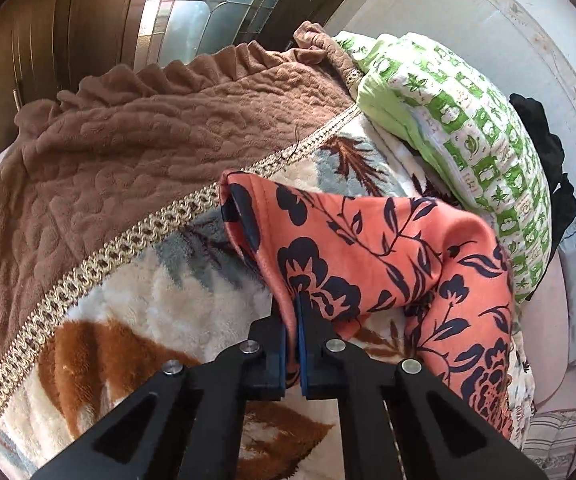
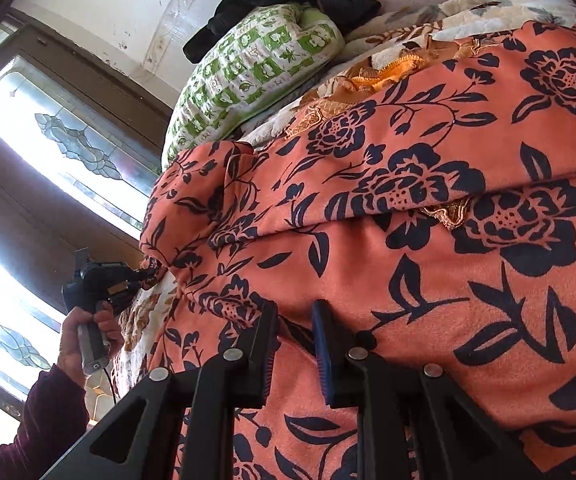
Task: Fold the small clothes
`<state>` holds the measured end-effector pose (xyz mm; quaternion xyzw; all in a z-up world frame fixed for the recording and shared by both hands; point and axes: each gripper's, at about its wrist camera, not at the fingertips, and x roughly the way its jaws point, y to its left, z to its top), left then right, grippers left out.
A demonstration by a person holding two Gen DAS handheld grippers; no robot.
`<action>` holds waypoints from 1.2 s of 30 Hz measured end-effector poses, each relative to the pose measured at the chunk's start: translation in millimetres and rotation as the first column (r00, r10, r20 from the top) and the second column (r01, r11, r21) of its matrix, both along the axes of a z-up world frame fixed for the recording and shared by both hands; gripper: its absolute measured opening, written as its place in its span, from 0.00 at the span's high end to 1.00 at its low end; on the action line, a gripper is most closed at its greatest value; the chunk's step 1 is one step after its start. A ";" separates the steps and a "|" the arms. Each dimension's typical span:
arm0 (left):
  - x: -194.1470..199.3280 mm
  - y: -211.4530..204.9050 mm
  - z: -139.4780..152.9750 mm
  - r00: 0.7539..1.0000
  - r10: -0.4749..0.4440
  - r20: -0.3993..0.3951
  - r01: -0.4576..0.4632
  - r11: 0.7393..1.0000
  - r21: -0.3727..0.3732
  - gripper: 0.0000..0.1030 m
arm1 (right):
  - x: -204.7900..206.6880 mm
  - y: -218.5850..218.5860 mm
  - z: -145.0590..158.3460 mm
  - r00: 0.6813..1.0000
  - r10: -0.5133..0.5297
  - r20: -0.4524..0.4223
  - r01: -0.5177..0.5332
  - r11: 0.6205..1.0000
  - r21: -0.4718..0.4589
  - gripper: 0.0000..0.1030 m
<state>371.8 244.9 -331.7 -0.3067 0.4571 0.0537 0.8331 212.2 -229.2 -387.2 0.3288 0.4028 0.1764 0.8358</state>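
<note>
A bed under a plush leaf-print blanket (image 1: pixel 136 300) stands by a stained-glass window (image 1: pixel 208 4). The coral floral garment (image 1: pixel 368 248) lies across it; left gripper (image 1: pixel 292 304) clenched on its hem, right gripper (image 2: pixel 294 320) pinching a fold.

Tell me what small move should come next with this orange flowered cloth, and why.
Probably lift both grippers together and carry the gripped edge across to make the fold. The left gripper is shut on the hem of the orange floral garment, and the right gripper pinches a fold of it, so both holds look set. The cloth still lies bunched on the plush blanket.
</note>
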 end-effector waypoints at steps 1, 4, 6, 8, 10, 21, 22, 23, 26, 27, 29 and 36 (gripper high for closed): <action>-0.8 1.5 10.2 1.000 -0.007 0.015 0.007 1.000 0.011 0.96 | -0.3 0.5 0.4 1.000 -0.001 0.002 0.001 1.000 -0.004 0.80; -4.8 0.5 58.2 0.993 -0.067 0.100 0.066 0.998 0.015 0.96 | -0.8 0.1 0.3 1.000 -0.002 0.004 0.002 1.000 0.000 0.80; -7.4 -9.4 100.0 0.979 -0.132 0.154 0.128 0.991 0.032 0.96 | -1.1 -0.3 0.2 1.000 -0.003 0.005 0.003 1.000 0.003 0.80; -10.4 -28.3 145.4 0.958 -0.208 0.197 0.195 0.977 0.084 0.97 | -1.3 -1.1 0.1 1.000 -0.007 0.006 0.007 1.000 0.007 0.80; -12.3 -56.4 188.4 0.927 -0.294 0.234 0.265 0.953 0.147 0.97 | -2.5 -1.3 2.3 1.000 -0.012 0.007 0.012 1.000 0.002 0.80; -28.4 -182.3 280.7 0.829 -0.511 0.228 0.431 0.843 0.323 0.63 | -38.6 -43.0 6.7 0.998 -0.068 -0.011 0.068 0.998 0.012 0.79; -29.7 -167.0 268.3 0.853 -0.477 0.214 0.405 0.862 0.306 0.34 | -39.7 -50.3 1.0 0.997 -0.065 -0.028 0.067 0.997 0.048 0.79; -35.8 -147.6 253.1 0.884 -0.422 0.204 0.356 0.888 0.292 0.26 | -40.5 -56.5 -4.1 0.997 -0.067 -0.034 0.070 0.994 0.090 0.79; -45.3 -78.7 197.0 0.957 -0.258 0.133 0.215 0.938 0.273 0.23 | -40.3 -58.0 -6.7 0.997 -0.072 -0.018 0.074 0.992 0.100 0.79; -48.4 -54.6 175.9 0.974 -0.202 0.107 0.167 0.949 0.265 0.23 | -40.5 -53.4 -4.8 0.998 -0.067 -0.002 0.067 0.995 0.068 0.79; -56.1 -6.7 130.7 0.997 -0.069 0.044 0.058 0.977 0.204 0.23 | -39.4 -46.8 -2.3 0.998 -0.056 0.012 0.056 0.998 0.020 0.79; -59.7 61.0 19.2 0.980 0.195 -0.044 -0.200 0.963 -0.181 0.23 | -38.8 -50.7 -5.5 0.998 -0.058 0.018 0.057 0.997 0.054 0.79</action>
